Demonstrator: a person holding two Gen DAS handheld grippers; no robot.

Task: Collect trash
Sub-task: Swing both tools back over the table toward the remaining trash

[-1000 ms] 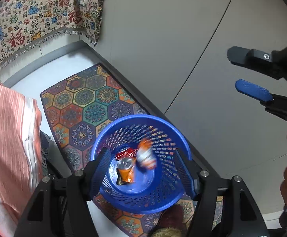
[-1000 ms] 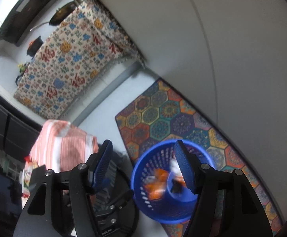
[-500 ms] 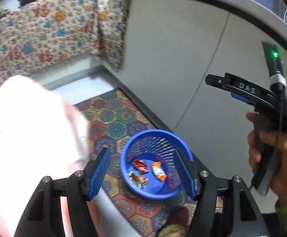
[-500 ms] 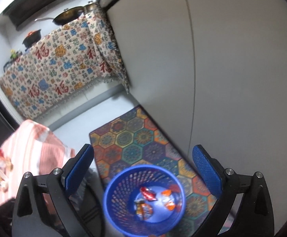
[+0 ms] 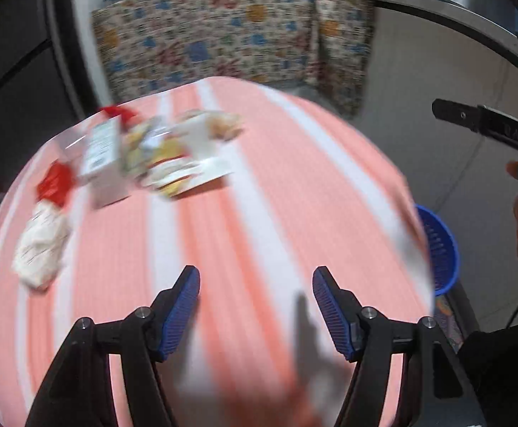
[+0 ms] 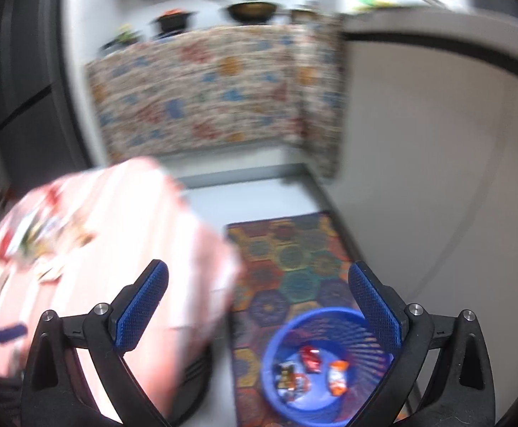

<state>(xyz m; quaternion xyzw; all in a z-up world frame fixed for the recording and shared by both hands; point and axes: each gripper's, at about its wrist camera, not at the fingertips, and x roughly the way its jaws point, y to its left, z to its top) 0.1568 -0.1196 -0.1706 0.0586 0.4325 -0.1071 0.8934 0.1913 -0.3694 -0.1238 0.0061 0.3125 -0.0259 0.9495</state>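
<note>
A blue mesh basket (image 6: 324,363) stands on the floor rug with several wrappers (image 6: 308,359) in it; its rim also shows in the left wrist view (image 5: 442,249). My left gripper (image 5: 255,307) is open and empty above the pink striped table (image 5: 266,213). A blurred pile of wrappers and packets (image 5: 159,158) lies at the table's far left, with a red and white packet (image 5: 45,235) beside it. My right gripper (image 6: 259,306) is open and empty, high over the gap between table and basket. It also shows at the right edge of the left wrist view (image 5: 486,128).
A patterned hexagon rug (image 6: 291,267) lies under the basket beside a grey wall (image 6: 437,178). A counter draped in a floral cloth (image 5: 237,32) stands at the back with pots on it. The table's right edge hangs close to the basket.
Both grippers have swung up and left from over the basket toward the table. The left view now looks over the tabletop and its trash pile. Both stay open.
</note>
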